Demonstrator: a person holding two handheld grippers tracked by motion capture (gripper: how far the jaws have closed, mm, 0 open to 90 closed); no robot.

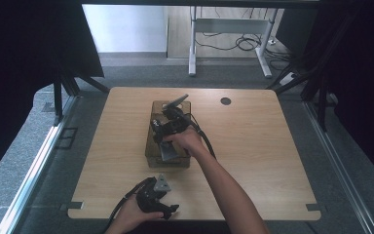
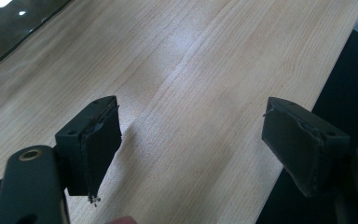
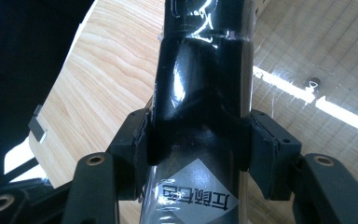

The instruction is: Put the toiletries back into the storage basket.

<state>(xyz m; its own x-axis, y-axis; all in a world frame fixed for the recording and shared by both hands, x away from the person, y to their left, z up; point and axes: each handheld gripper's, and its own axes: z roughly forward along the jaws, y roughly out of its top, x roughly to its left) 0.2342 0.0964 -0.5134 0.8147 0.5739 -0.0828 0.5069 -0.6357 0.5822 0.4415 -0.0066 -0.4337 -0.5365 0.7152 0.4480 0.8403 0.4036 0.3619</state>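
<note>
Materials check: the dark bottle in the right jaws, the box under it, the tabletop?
Glossy black bottle: likely plastic or glass; sharp highlights, clear film wrap.
See-through brown box: looks like tinted plastic; table shows through.
Pale tabletop: wood or wood-look laminate; grain lines, soft sheen.

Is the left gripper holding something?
No, the left gripper has wide-open jaws with just the bare wooden table between them.

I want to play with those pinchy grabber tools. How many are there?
2. The right gripper is above the brown box mid-table, clamped on a shiny black bottle. The left gripper rests open near the table's front edge.
</note>
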